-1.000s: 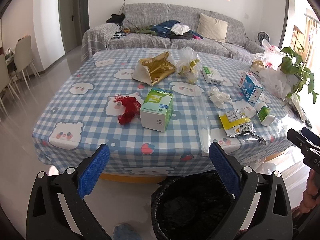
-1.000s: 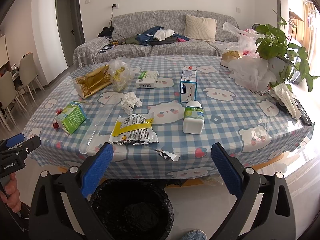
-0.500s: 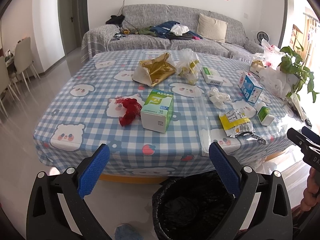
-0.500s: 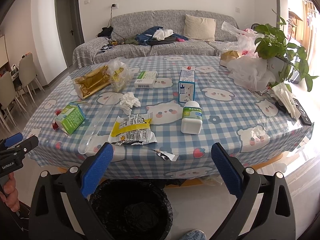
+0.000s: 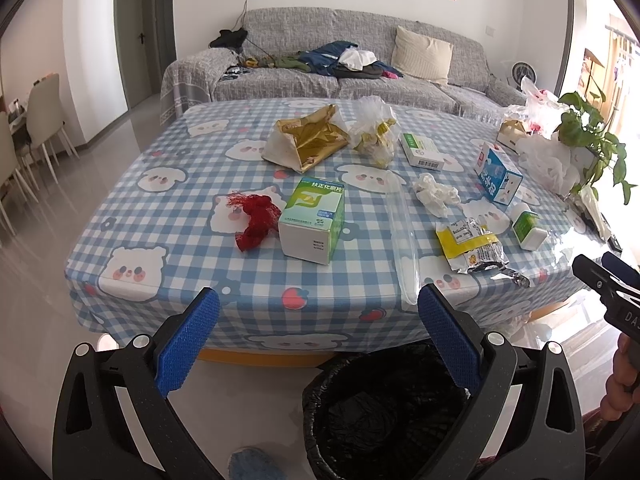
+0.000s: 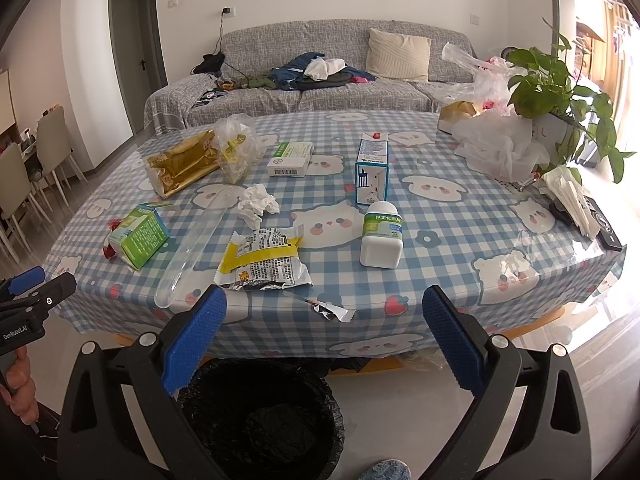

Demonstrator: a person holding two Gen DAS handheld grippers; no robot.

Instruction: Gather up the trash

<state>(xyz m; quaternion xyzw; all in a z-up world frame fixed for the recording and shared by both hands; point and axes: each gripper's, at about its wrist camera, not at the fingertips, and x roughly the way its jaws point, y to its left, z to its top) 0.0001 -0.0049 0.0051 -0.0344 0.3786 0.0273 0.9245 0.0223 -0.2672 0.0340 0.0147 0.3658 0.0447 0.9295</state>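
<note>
Both our grippers, left [image 5: 318,334] and right [image 6: 324,334], hang spread wide with nothing held, and the torn yellow-and-silver foil snack wrapper [image 6: 262,260] sits at 11 o'clock, nearest our right one, long axis crosswise.

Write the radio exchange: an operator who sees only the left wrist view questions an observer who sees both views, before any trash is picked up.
Operator: I see only the tip of the right gripper. Is it open?
Observer: Yes. The right gripper has its jaws wide apart, with nothing between them.
Operator: What lies at the table's right edge, near the plant?
Observer: A black remote, partly under folded white paper.
</note>
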